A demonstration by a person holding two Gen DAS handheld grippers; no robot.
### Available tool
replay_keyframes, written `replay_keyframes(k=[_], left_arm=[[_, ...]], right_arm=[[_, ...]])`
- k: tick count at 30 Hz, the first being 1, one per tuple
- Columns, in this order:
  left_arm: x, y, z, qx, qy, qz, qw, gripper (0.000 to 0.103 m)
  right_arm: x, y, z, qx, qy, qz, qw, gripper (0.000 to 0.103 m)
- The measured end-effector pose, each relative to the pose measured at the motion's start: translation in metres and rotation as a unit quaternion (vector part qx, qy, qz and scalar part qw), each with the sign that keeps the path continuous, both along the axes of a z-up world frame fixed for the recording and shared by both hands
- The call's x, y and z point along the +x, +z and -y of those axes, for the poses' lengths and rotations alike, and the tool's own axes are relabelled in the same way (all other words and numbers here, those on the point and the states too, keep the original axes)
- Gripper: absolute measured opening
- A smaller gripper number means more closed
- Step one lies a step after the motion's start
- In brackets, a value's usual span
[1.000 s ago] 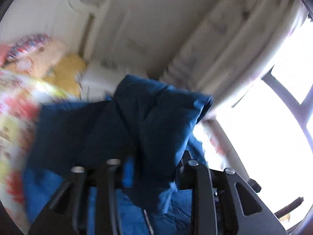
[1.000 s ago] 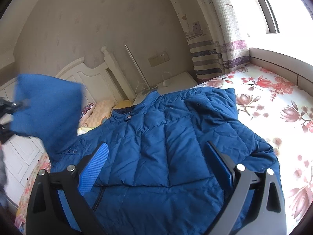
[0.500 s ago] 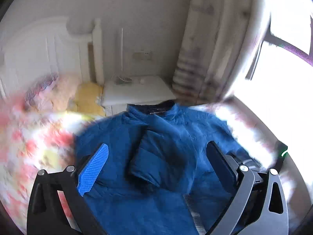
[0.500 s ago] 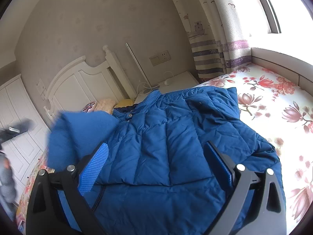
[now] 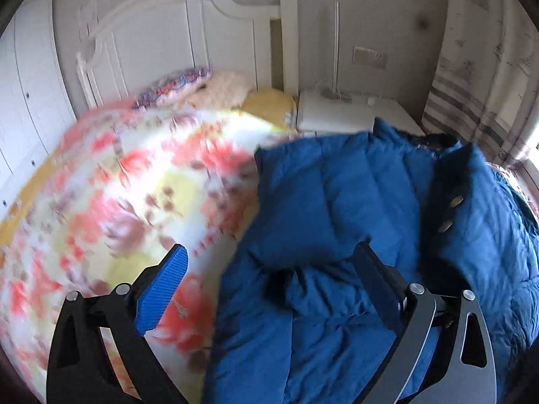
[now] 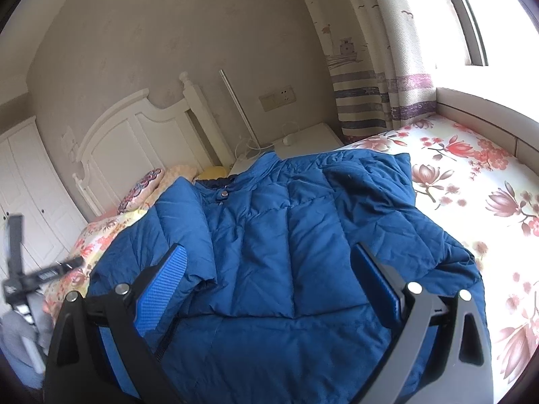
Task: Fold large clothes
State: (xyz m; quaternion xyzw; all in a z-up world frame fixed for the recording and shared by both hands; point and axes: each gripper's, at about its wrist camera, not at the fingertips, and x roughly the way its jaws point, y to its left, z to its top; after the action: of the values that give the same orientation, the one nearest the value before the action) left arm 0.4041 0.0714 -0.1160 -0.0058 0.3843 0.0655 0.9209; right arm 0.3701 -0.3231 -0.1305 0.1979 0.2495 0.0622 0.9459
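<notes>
White panelled headboard (image 6: pixel 134 138), a nightstand (image 5: pixel 350 112) trailing cables and a striped curtain (image 6: pixel 367 101) frame the bed, whose floral bedspread (image 6: pixel 471 181) carries a blue puffer jacket (image 6: pixel 286 235) lying face up, collar toward the nightstand. Pillows (image 5: pixel 209 84) sit against the headboard, well apart from the jacket's hem. The left gripper (image 5: pixel 269 269) hovers with its jaws spread wide and empty over the jacket's left edge, one blue pad above bare bedspread, the other above quilted fabric. The right gripper (image 6: pixel 269 269) hangs above the lower front panel, jaws likewise parted and grasping nothing. One sleeve (image 6: pixel 182 229) lies folded across the chest beside the snap collar; the other (image 6: pixel 370 181) is folded in on the window side. A second earlier the left gripper was clenched on that first sleeve, carrying it through the air; it has since let go and drawn back toward the bed's left side, while the right gripper has barely shifted.
</notes>
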Motion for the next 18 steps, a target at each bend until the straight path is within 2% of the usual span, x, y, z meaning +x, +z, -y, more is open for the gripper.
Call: replay_keyframes(k=[2,4,5,7,9,12,14,16,18], left_arm=[[0.012,-0.014,0.005,0.025,-0.007,-0.005,0.9997,0.095],[0.018,-0.031,0.011,0.07,0.006,-0.021,0.9973,0.099],[0.023,-0.04,0.009,0.064,0.012,-0.039,0.9971,0.099],[0.02,-0.035,-0.007,0.038,0.032,-0.035,0.9981,0.099],[0.02,-0.035,-0.014,0.033,0.042,-0.034,0.998,0.099],[0.017,-0.033,-0.012,0.041,0.04,-0.031,0.9979,0.099],[0.017,-0.032,-0.013,0.04,0.041,-0.03,0.9979,0.099],[0.015,-0.03,-0.015,0.037,0.045,-0.027,0.9979,0.099],[0.012,-0.027,-0.017,0.03,0.055,-0.025,0.9977,0.099]], right_arm=[[0.001,0.0,-0.002,-0.005,0.003,-0.001,1.0,0.097],[0.001,0.001,-0.003,-0.006,0.009,0.0,1.0,0.097],[0.001,0.001,-0.004,-0.007,0.012,0.001,1.0,0.097],[-0.002,0.003,-0.007,-0.011,0.021,0.013,1.0,0.097],[-0.006,0.008,-0.013,-0.022,0.037,0.027,0.999,0.097],[-0.014,0.018,-0.049,-0.087,0.099,0.027,0.991,0.097],[-0.023,0.025,-0.09,-0.168,0.153,0.026,0.973,0.097],[-0.029,0.025,-0.14,-0.279,0.193,0.023,0.94,0.097],[-0.028,0.02,-0.173,-0.353,0.206,0.02,0.912,0.093]])
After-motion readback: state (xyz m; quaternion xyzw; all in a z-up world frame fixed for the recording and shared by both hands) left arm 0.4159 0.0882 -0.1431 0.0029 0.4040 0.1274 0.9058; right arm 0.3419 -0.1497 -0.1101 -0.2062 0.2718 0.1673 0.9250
